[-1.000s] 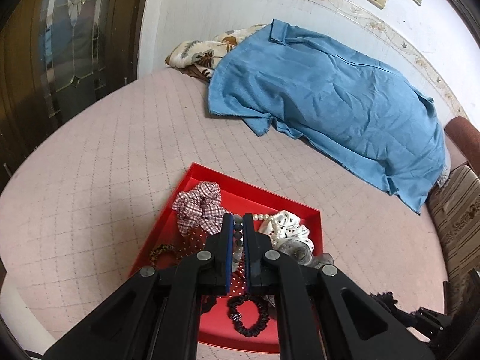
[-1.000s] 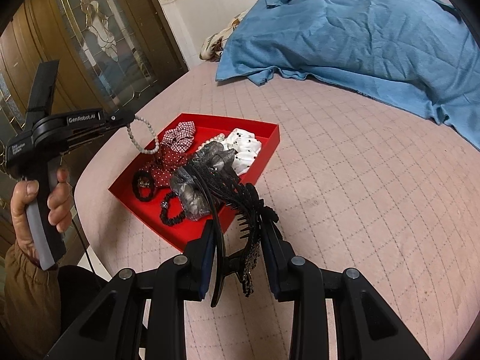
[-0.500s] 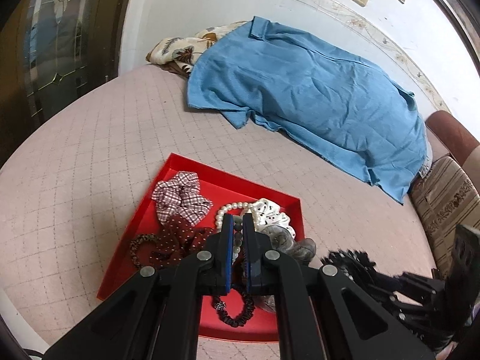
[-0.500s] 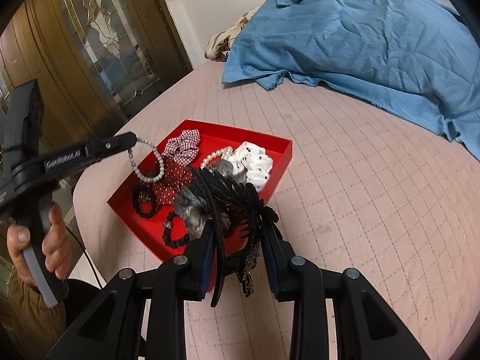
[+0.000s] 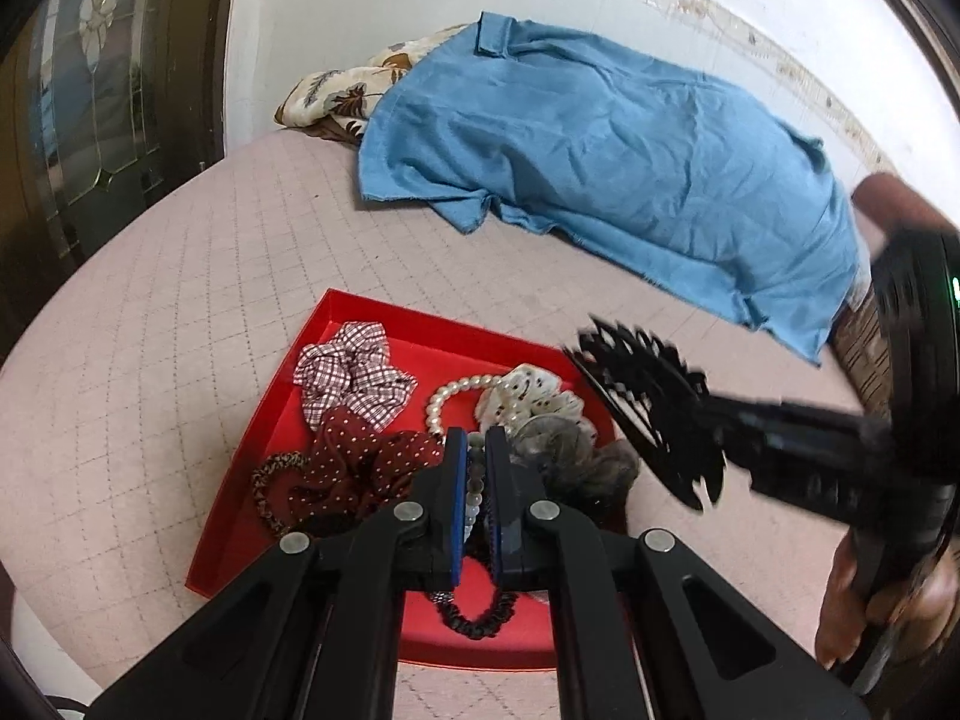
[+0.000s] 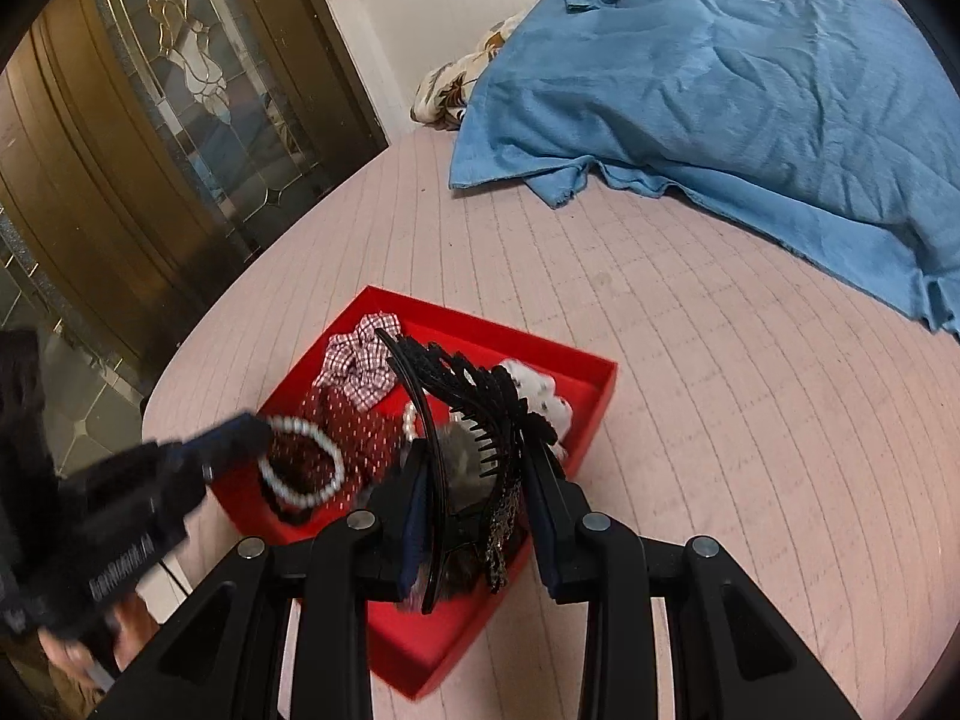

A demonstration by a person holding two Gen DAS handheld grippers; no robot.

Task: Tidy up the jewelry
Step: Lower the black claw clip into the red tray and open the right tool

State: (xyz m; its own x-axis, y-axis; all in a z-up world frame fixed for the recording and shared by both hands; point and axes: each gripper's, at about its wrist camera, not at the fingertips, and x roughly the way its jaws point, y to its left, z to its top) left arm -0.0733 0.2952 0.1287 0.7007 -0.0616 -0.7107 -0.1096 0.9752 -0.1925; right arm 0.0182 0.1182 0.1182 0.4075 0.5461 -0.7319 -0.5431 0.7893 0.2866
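Note:
A red tray (image 5: 360, 315) (image 6: 591, 414) lies on the pink quilted bed and holds scrunchies, a pearl bracelet (image 5: 456, 390) and black bead bracelets. My left gripper (image 5: 472, 456) is shut on a grey bead bracelet (image 5: 474, 483) (image 6: 300, 462) and holds it above the tray. My right gripper (image 6: 474, 468) is shut on a black hair claw clip (image 6: 462, 396) (image 5: 648, 414), over the tray's near right side.
A blue shirt (image 5: 600, 144) (image 6: 720, 90) lies over a floral pillow (image 5: 342, 90) at the far side of the bed. A dark glass-panelled door (image 6: 150, 150) stands to the left. Bare quilt lies around the tray.
Both grippers moved in closer over the tray. The clip now hangs above the tray's contents, and the bead bracelet has come lower and nearer the clip.

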